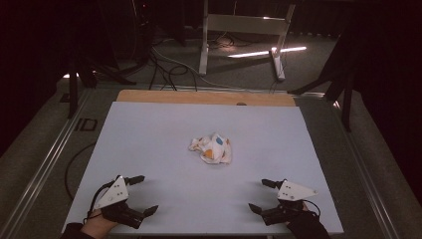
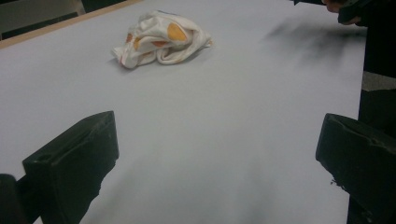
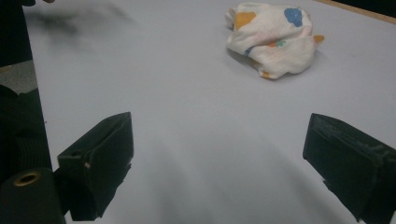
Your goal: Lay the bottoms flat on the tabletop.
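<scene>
While both claws are held spread and empty near the worktop's (image 1: 149,129) front corners, the crumpled white cloth with orange and blue patches (image 1: 211,148) is seen mid-worktop, ahead of and between the left gripper (image 1: 144,193) and the right gripper (image 1: 262,195), seemingly equidistant.

A crumpled cloth (image 1: 211,148) is being shown as white, patterned with orange patches and a blue spot; in the right gripper view (image 3: 273,39) a blue blotch, an orange-yellow blotch and faint pink and green marks are being seen on it, while in the left gripper view (image 2: 161,43) orange patches are being displayed. The table sheet (image 1: 164,134) is being rendered in pale lavender-grey, bordered at its far edge by a light brown wooden strip (image 1: 204,96). The left gripper (image 1: 143,194) and the right gripper (image 1: 263,195) are being shown with black jaws and pale grey top plates dotted with dark spots.
</scene>
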The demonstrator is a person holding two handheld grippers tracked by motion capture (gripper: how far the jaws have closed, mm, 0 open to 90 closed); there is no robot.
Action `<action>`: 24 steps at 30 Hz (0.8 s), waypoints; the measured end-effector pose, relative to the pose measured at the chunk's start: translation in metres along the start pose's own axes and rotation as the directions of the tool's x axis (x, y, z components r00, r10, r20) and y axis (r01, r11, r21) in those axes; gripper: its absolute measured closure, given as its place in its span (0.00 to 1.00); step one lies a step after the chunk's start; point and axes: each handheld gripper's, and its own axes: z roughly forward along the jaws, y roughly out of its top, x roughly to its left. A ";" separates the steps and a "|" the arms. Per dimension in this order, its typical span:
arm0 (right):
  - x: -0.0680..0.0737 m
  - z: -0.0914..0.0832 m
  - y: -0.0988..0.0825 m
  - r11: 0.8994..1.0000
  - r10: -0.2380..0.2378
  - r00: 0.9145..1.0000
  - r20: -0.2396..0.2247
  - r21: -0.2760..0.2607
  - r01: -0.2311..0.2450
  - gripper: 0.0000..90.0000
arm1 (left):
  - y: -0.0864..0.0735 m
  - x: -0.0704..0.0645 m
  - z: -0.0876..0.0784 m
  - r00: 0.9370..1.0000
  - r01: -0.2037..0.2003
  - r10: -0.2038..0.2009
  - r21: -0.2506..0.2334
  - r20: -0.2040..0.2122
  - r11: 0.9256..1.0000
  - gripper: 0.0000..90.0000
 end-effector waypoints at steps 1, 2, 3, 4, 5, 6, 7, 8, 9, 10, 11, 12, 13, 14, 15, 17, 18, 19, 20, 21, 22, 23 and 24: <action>0.000 0.000 0.000 1.000 0.000 1.000 0.000 0.000 0.000 0.10 | 0.000 0.000 0.000 1.000 0.000 0.000 0.000 0.000 1.000 0.00; 0.000 -0.002 0.001 1.000 0.011 1.000 -0.001 -0.008 -0.011 0.10 | 0.000 -0.001 -0.001 1.000 0.001 -0.001 0.000 0.005 1.000 0.00; 0.000 -0.002 0.002 1.000 0.012 1.000 -0.002 -0.010 -0.012 0.10 | 0.000 -0.001 -0.001 1.000 0.001 -0.001 0.000 0.005 1.000 0.00; 0.000 -0.002 0.002 1.000 0.012 1.000 -0.002 -0.010 -0.012 0.10 | 0.001 -0.001 -0.001 1.000 0.000 0.000 0.000 0.005 1.000 0.00; 0.000 -0.002 0.002 1.000 0.006 1.000 -0.004 -0.011 -0.006 0.10 | 0.001 -0.001 -0.002 1.000 0.000 0.000 -0.001 0.006 1.000 0.00; 0.000 -0.002 0.002 1.000 0.008 1.000 -0.007 -0.008 -0.008 0.10 | 0.001 -0.001 -0.003 1.000 0.002 -0.002 -0.007 0.007 1.000 0.00; 0.001 -0.002 0.002 1.000 0.009 1.000 -0.011 0.006 -0.009 0.10 | 0.002 -0.001 -0.004 1.000 0.001 -0.001 -0.014 0.006 1.000 0.00; 0.001 -0.003 0.003 1.000 0.002 1.000 -0.007 0.013 -0.001 0.10 | 0.002 -0.001 -0.004 1.000 0.001 -0.001 -0.014 0.006 1.000 0.00; 0.001 -0.003 0.003 1.000 0.002 1.000 -0.007 0.013 -0.001 0.10 | 0.002 -0.001 -0.004 1.000 -0.001 0.001 -0.016 0.007 1.000 0.00; 0.002 -0.003 0.005 1.000 -0.003 1.000 -0.006 0.011 0.003 0.10 | 0.002 -0.001 -0.004 1.000 0.001 -0.001 -0.014 0.008 1.000 0.00; 0.002 -0.003 0.005 1.000 -0.003 1.000 -0.006 0.011 0.003 0.10 | 0.002 -0.001 -0.004 1.000 0.001 -0.001 -0.014 0.008 1.000 0.00; 0.003 -0.004 0.006 1.000 -0.004 1.000 -0.009 0.012 0.004 0.10 | 0.003 -0.001 -0.004 1.000 0.000 0.000 -0.015 0.008 1.000 0.00; 0.003 -0.004 0.007 1.000 -0.003 1.000 -0.013 0.015 0.003 0.10 | 0.003 -0.001 -0.004 1.000 0.001 -0.001 -0.016 0.011 1.000 0.00; 0.004 -0.005 0.008 1.000 0.002 1.000 -0.018 0.011 -0.001 0.10 | 0.004 -0.001 -0.004 1.000 0.006 -0.005 -0.019 0.018 1.000 0.00; 0.004 -0.005 0.008 1.000 0.002 1.000 -0.018 0.011 -0.001 0.10 | 0.004 -0.001 -0.004 1.000 0.006 -0.005 -0.019 0.018 1.000 0.00; 0.005 -0.006 0.011 1.000 -0.012 1.000 -0.023 0.023 0.012 0.10 | 0.005 -0.002 -0.003 1.000 -0.009 0.009 -0.018 0.023 1.000 0.00; 0.007 -0.007 0.013 1.000 -0.007 0.999 -0.031 0.021 0.008 0.10 | 0.005 -0.003 -0.002 1.000 -0.007 0.007 -0.014 0.026 1.000 0.00; 0.008 -0.007 0.014 1.000 -0.006 0.999 -0.031 0.020 0.006 0.10 | 0.007 -0.005 -0.002 0.999 -0.010 0.010 -0.009 0.032 1.000 0.00; 0.008 -0.007 0.014 1.000 -0.006 0.999 -0.031 0.020 0.006 0.10 | 0.007 -0.005 -0.002 0.999 -0.010 0.010 -0.009 0.032 1.000 0.00; 0.009 -0.008 0.017 1.000 -0.001 0.999 -0.039 0.015 0.001 0.10 | 0.010 -0.007 -0.002 0.999 -0.014 0.014 -0.005 0.044 1.000 0.00; 0.009 -0.008 0.017 1.000 -0.001 0.999 -0.039 0.015 0.001 0.10 | 0.010 -0.007 -0.002 0.999 -0.014 0.014 -0.005 0.044 1.000 0.00; 0.011 -0.010 0.022 1.000 -0.011 0.999 -0.033 0.018 0.011 0.10 | 0.011 -0.008 -0.002 0.999 -0.016 0.017 -0.008 0.051 1.000 0.00; 0.011 -0.011 0.024 1.000 -0.013 1.000 -0.026 0.014 0.014 0.10 | 0.016 -0.009 -0.002 0.998 -0.018 0.019 -0.007 0.059 1.000 0.00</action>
